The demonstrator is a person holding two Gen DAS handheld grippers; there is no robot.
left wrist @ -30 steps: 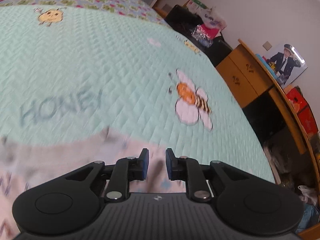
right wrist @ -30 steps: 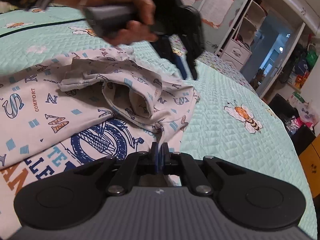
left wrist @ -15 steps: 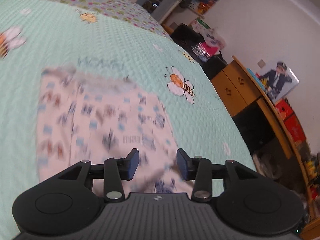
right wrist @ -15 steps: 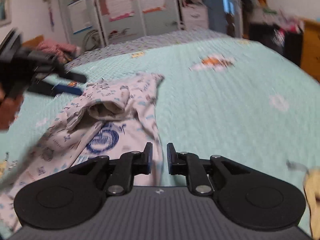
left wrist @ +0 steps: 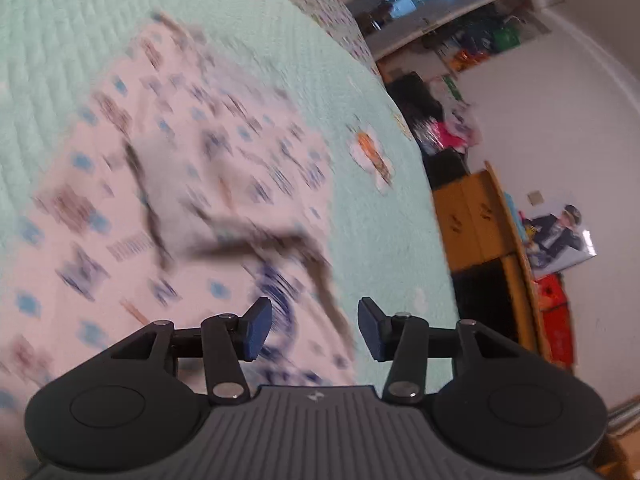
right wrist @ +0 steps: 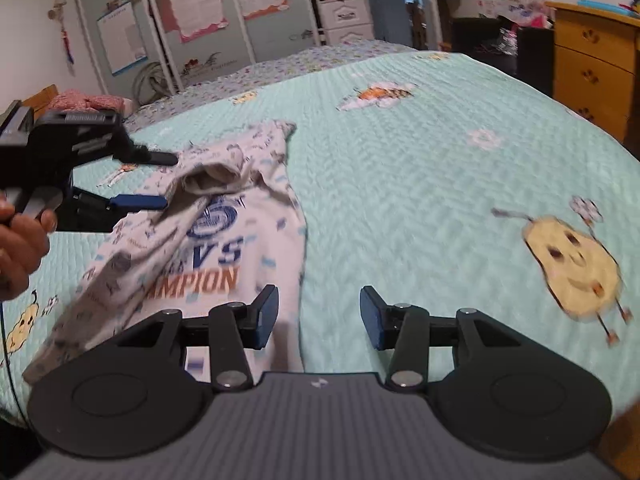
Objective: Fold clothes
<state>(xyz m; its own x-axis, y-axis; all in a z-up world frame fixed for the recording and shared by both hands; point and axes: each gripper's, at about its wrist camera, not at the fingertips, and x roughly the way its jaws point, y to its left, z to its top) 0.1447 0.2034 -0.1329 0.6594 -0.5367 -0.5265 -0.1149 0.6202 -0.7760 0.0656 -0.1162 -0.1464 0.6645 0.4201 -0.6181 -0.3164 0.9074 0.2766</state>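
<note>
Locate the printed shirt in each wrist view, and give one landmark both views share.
Left wrist: the printed shirt fills the left and centre, blurred, on the quilt.
Right wrist: the shirt lies left of centre, beside the left claw.
Shared landmark: the yellow wooden dresser.

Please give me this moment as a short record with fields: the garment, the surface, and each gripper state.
garment: printed shirt, partly folded, one sleeve bunched on top
surface: mint quilted bedspread with bee pictures
left gripper: open, above the shirt, holding nothing
right gripper: open, at the shirt's near edge, holding nothing
image quality: left wrist view blurred
</note>
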